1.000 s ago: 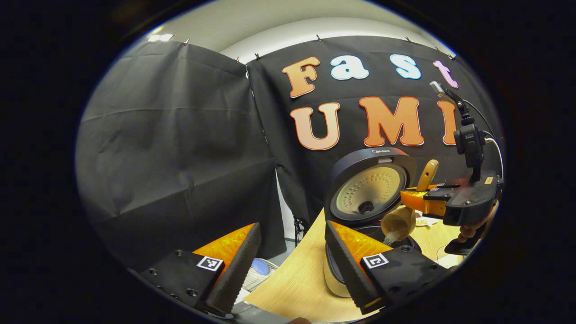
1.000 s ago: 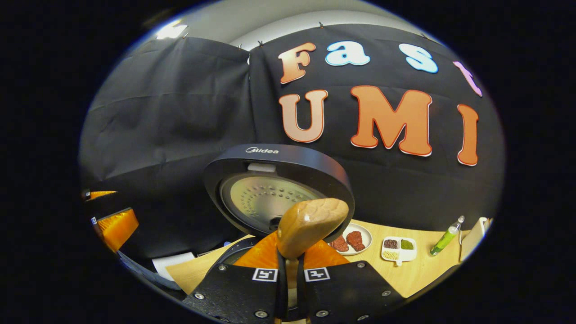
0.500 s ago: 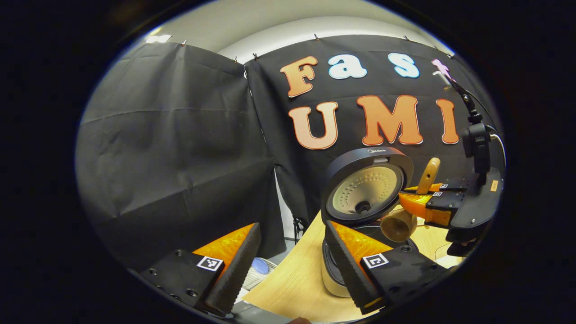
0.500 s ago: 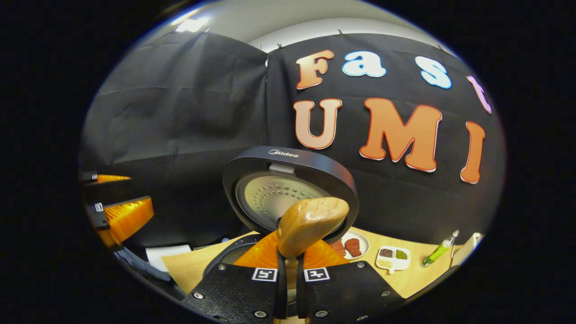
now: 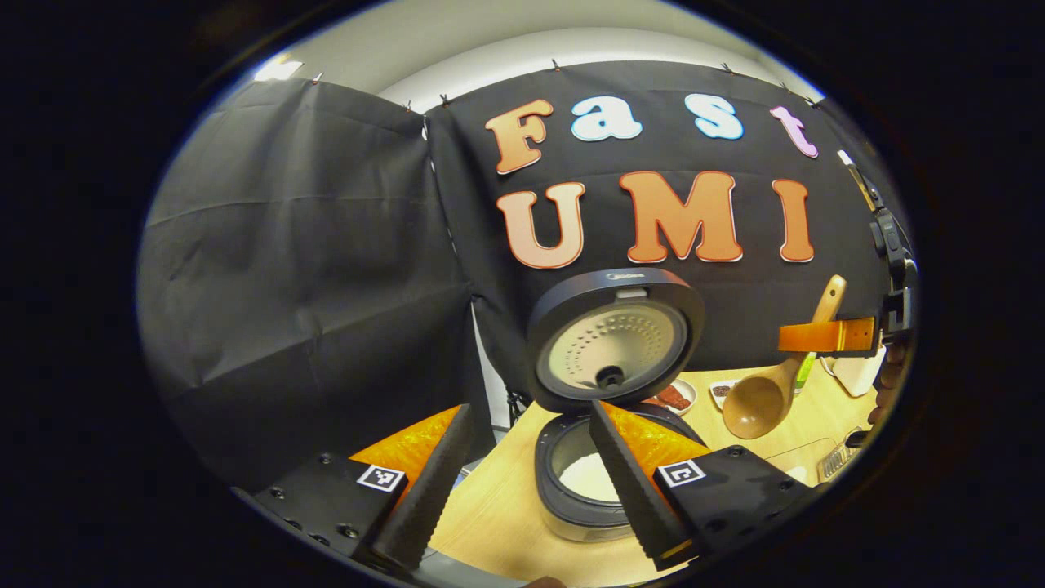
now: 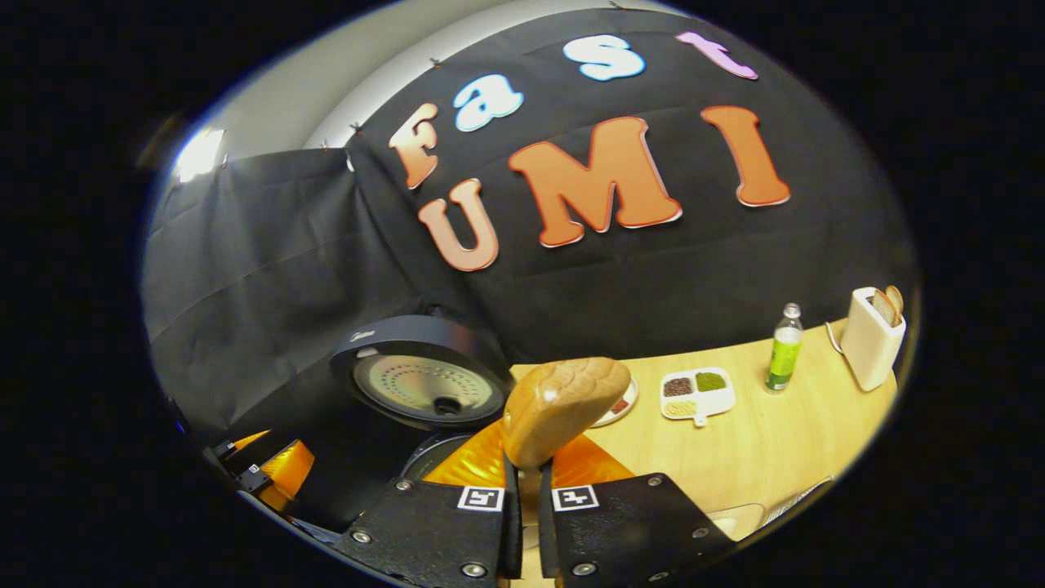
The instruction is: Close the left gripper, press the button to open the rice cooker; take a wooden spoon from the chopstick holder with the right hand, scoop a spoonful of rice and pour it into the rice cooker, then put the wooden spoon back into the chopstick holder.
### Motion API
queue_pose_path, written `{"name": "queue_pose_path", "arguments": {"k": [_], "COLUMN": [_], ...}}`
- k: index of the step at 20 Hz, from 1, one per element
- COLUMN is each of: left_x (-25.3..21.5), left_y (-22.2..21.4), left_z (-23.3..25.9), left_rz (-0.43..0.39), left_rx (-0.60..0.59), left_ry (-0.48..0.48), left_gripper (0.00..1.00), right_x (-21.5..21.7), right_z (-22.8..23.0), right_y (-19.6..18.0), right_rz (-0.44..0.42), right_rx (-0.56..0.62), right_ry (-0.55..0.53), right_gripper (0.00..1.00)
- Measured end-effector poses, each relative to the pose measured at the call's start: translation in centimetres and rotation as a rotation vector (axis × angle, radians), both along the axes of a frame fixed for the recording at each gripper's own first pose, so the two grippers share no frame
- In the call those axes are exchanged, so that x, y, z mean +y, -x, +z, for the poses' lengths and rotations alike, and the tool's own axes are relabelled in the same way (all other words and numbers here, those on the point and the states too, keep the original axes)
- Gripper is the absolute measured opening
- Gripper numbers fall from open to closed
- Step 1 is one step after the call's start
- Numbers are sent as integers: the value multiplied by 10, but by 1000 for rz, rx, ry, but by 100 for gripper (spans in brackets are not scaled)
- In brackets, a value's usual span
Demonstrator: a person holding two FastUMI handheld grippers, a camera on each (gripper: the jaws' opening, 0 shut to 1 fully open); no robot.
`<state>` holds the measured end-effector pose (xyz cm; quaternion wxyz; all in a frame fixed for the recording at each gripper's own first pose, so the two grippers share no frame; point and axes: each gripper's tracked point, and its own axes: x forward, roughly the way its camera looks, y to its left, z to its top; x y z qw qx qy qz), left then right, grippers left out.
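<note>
The wooden spoon (image 6: 563, 408) is clamped in the right gripper (image 6: 522, 490), beside the open rice cooker (image 5: 608, 465) on the desk (image 6: 759, 449). The left gripper (image 5: 522, 482) is held with jaws apart. The chopstick holder (image 6: 872, 339) could be tipped by a slanted return.

Rice cooker (image 5: 608, 482) open, rice inside; wooden spoon (image 5: 775, 384) tilted, aloft.

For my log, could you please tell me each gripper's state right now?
Left gripper: jaws open, holding nothing.
Right gripper: jaws shut on the wooden spoon.
</note>
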<state>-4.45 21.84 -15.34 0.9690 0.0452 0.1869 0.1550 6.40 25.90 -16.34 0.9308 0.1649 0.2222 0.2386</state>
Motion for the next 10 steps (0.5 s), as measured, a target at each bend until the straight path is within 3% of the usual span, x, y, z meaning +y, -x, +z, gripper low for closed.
{"name": "queue_pose_path", "arguments": {"k": [4, 10], "left_x": [-48, -93], "left_y": [-10, -19], "left_z": [5, 10], "left_rz": [-65, -126], "left_rx": [3, 3], "left_ry": [18, 21], "left_gripper": [100, 94], "right_x": [-72, -167], "right_z": [-27, -57], "right_y": [4, 17], "right_rz": [-106, -240], "right_rx": [56, 109], "right_ry": [29, 76], "right_gripper": [7, 7]}}
